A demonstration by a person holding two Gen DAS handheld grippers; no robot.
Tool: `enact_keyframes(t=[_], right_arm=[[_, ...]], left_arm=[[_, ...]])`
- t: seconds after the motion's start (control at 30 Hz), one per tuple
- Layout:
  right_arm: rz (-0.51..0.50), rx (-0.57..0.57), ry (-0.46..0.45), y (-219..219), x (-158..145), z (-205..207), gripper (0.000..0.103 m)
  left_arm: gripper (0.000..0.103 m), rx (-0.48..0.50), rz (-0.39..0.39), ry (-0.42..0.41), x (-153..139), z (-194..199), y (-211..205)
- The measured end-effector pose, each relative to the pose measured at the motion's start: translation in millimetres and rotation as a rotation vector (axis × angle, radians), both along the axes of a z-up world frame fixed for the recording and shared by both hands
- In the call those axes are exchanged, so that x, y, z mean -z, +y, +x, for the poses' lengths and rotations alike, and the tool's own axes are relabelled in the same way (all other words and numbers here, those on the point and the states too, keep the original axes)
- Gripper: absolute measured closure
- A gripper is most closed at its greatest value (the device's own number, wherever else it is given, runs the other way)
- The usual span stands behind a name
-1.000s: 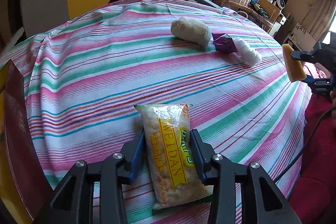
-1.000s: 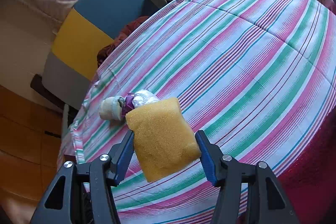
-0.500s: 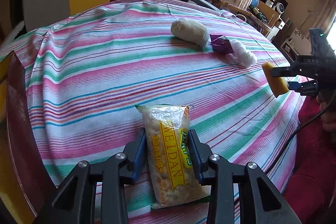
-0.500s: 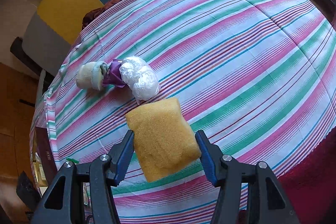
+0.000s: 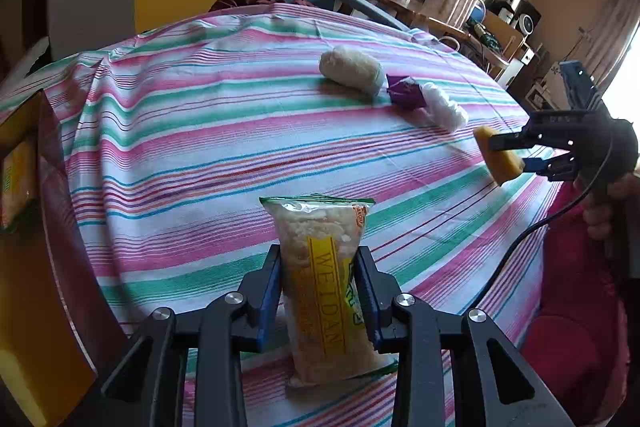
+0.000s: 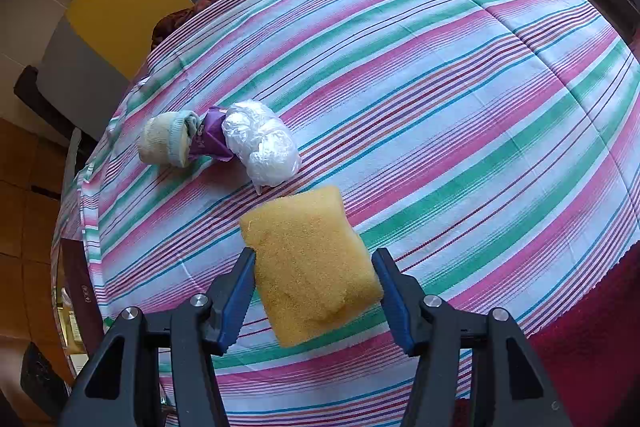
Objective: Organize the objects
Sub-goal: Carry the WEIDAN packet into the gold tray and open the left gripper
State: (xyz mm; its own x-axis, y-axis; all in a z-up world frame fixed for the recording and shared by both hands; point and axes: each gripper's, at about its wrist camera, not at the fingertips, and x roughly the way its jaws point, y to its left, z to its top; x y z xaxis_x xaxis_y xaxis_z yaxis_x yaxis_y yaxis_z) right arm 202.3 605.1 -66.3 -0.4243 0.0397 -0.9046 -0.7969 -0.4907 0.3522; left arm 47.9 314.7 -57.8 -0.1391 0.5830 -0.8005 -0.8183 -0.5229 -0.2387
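Over the striped worktop (image 5: pixel 208 131), my left gripper (image 5: pixel 320 291) tilts steeply down, its jaws just closed onto the snack packet (image 5: pixel 320 267), which stands between them. My right gripper (image 6: pixel 314 283) angles down too, clamping the yellow sponge (image 6: pixel 308 259) above the cloth, near the white bundle (image 6: pixel 264 143).

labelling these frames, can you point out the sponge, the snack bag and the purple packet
sponge (image 6: pixel 312 267), right wrist view, middle of its yellow top face
snack bag (image 5: pixel 326 275), left wrist view, yellow label at mid-bag
purple packet (image 5: pixel 406 93), left wrist view, middle of the wrapper
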Motion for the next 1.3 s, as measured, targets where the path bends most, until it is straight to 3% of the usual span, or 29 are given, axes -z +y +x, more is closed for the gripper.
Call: enact_keyframes(t=[0.47,0.77,1.03,1.17,1.3], right_arm=[[0.004,0.004,-0.002,-0.4,-1.1,2.5,0.044],[0.007,0.005,0.0,0.8,-1.3,3.9,0.044],[0.006,-0.003,0.015,-0.7,-3.2,6.2,0.044],[0.009,0.0,0.017,-0.4,-5.4,6.7,0.044],[0.011,0.0,0.018,-0.8,-5.5,7.2,0.044]], left_arm=[[0.07,-0.095,0.112,-0.015,-44.6,-21.1,-43.5],[0.071,-0.138,0.131,-0.039,-44.0,-35.3,-53.5],[0.071,-0.183,0.185,-0.049,-73.9,-45.9,-87.1],[0.071,-0.235,0.183,-0.055,-85.0,-58.3,-116.3],[0.071,-0.302,0.135,-0.032,-86.3,-76.7,-150.4]])
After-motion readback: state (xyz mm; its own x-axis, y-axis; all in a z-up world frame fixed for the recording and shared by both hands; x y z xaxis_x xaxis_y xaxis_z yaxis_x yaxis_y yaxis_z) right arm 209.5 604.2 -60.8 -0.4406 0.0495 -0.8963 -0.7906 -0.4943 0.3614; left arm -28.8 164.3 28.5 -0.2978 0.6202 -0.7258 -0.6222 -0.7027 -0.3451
